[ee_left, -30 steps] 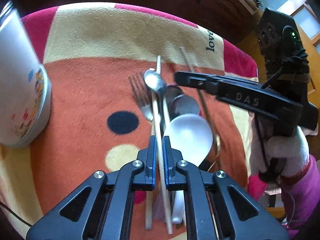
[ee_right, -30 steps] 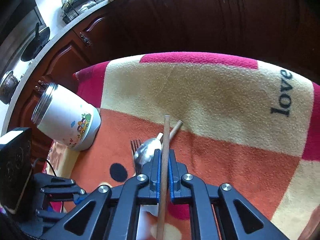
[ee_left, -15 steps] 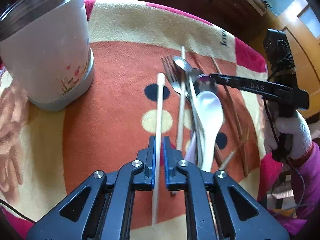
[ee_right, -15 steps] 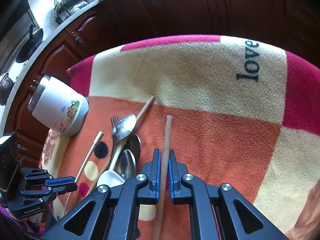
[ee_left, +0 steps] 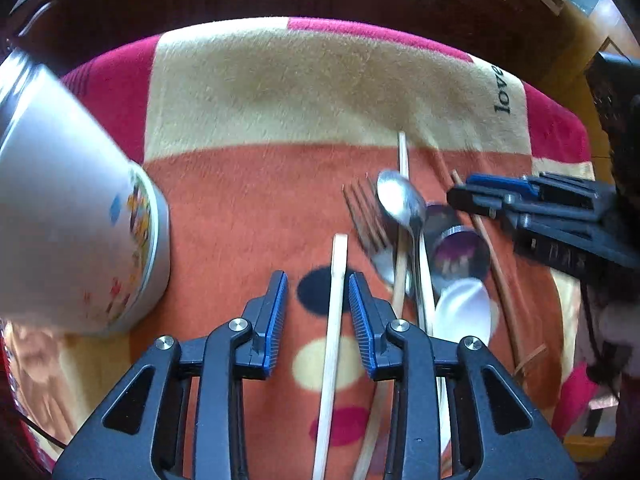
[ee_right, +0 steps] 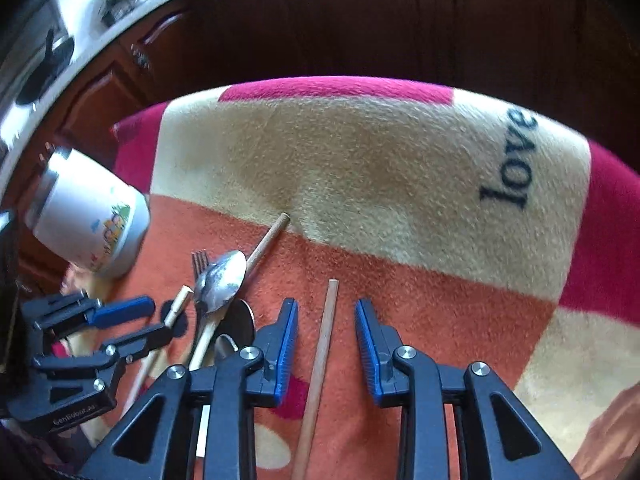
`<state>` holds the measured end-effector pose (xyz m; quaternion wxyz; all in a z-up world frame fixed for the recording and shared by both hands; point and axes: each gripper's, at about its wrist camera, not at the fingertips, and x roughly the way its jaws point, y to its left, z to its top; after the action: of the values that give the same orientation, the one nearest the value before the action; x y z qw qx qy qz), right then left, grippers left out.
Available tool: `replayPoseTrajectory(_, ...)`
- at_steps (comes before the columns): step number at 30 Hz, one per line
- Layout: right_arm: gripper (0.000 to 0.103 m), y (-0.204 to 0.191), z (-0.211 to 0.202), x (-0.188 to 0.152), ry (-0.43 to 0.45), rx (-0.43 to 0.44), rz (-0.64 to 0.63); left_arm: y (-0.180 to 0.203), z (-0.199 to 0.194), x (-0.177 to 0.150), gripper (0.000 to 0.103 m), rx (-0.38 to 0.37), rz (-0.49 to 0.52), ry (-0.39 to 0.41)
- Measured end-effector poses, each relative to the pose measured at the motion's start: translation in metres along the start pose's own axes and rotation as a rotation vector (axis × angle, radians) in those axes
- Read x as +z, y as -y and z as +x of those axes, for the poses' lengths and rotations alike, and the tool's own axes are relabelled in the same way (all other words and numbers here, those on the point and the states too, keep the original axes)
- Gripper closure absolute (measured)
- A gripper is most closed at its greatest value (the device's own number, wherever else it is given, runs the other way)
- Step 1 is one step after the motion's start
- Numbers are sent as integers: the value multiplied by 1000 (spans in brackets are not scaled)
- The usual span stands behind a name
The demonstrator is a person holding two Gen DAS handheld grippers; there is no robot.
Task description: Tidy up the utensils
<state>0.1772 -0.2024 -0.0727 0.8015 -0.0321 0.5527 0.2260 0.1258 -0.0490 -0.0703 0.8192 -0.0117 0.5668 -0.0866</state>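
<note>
Both grippers' jaws just opened: left gripper (ee_left: 318, 294) straddles pale chopstick (ee_left: 334, 340), right gripper (ee_right: 326, 320) darker chopstick (ee_right: 320, 364); released sticks may roll on blanket (ee_right: 360, 152).

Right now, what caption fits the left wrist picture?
Open left tongs straddle a pale chopstick lying on the blanket.

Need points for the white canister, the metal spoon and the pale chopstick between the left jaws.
white canister (ee_left: 72, 216), left wrist view, on its side wall.
metal spoon (ee_left: 398, 198), left wrist view, on its bowl.
pale chopstick (ee_left: 335, 312), left wrist view, on its shaft between the open jaws.
</note>
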Motion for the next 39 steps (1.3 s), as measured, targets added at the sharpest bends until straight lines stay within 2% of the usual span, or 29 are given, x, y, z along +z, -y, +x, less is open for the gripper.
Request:
replayPoseTrajectory(2,81,-3,0,-2,8,-39,-26,5,3,3,73,27,35,-2)
replayPoseTrajectory(3,88,-5,0,-3,12,-61,-38,8,4,3,73,38,52,0)
replayPoseTrajectory(4,93,-5,0,-4,18,-77,-43,10,5,3,82,46,72,8)
replayPoseTrajectory(5,95,-4,-1,-5,22,-73,-35,11,4,3,97,43,84,16)
replayPoseTrajectory(8,96,5,-13,-12,52,-30,14,0,-2,0,97,-21,37,25)
replayPoseTrajectory(10,97,9,-29,-17,90,7,48,-12,-15,-4,97,-73,-4,65)
replayPoseTrajectory(15,98,10,-87,-30,220,85,84,-28,-61,-20,98,-128,-26,170)
replayPoseTrajectory(18,98,8,-118,-40,288,91,90,-33,-89,-32,98,-155,-40,223)
replayPoseTrajectory(24,98,0,-167,-57,374,104,78,-19,-139,-37,98,-188,-54,325)
replayPoseTrajectory(31,98,-34,-217,-71,449,107,17,-28,-190,-46,98,-206,-61,425)
replayPoseTrajectory(39,98,-73,-259,-56,515,103,-77,-56,-234,-36,98,-197,-119,526)
